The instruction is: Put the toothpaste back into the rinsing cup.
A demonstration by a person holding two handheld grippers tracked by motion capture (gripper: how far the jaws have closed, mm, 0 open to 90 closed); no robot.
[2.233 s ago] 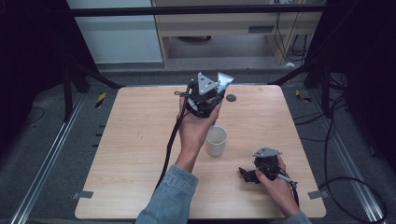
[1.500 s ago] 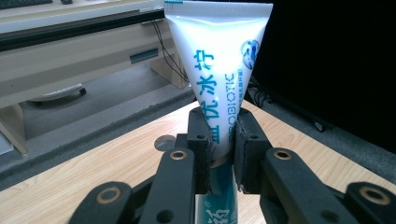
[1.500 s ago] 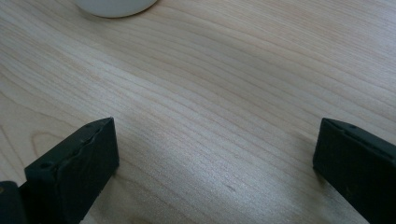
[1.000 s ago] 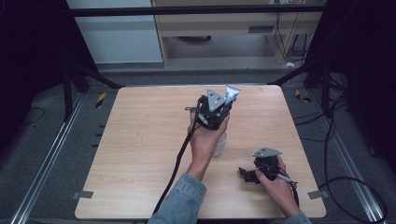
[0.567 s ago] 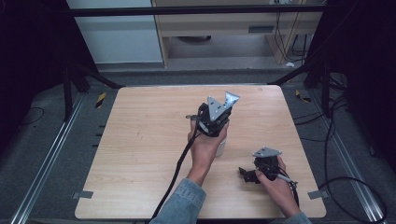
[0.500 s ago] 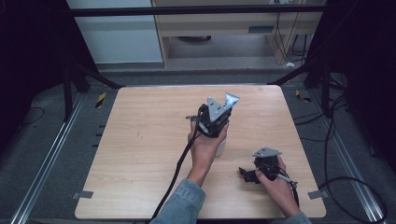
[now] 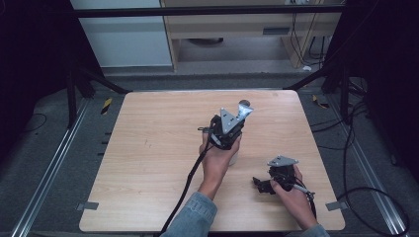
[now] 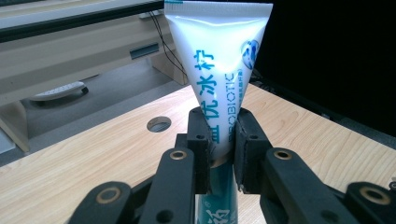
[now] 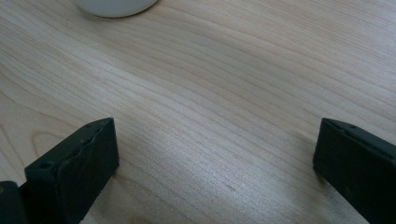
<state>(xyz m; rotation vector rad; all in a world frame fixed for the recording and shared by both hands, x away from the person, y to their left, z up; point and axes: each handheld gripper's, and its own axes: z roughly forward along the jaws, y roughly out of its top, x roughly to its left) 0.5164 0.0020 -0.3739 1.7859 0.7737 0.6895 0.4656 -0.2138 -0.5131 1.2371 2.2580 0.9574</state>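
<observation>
The left gripper [image 8: 219, 140] pinches a tube [image 8: 217, 60] between its two black jaws, which press on the tube's sides low on its body. The tube stands upright, its flat crimped end up and its teal lower part running down out of sight between the jaws; it is white with teal print. In the high view the left gripper [image 7: 226, 132] is held above the middle of the table [image 7: 148, 148], and a sliver of the white cup [image 7: 233, 158] shows just under the hand, so the tube sits over or in the cup; which of the two cannot be told. The right gripper [image 9: 215, 158] rests low over the bare wood with its jaws spread wide and nothing between them, the cup's [image 9: 114, 7] base well ahead of it. In the high view it [image 7: 269, 182] lies near the table's front right.
</observation>
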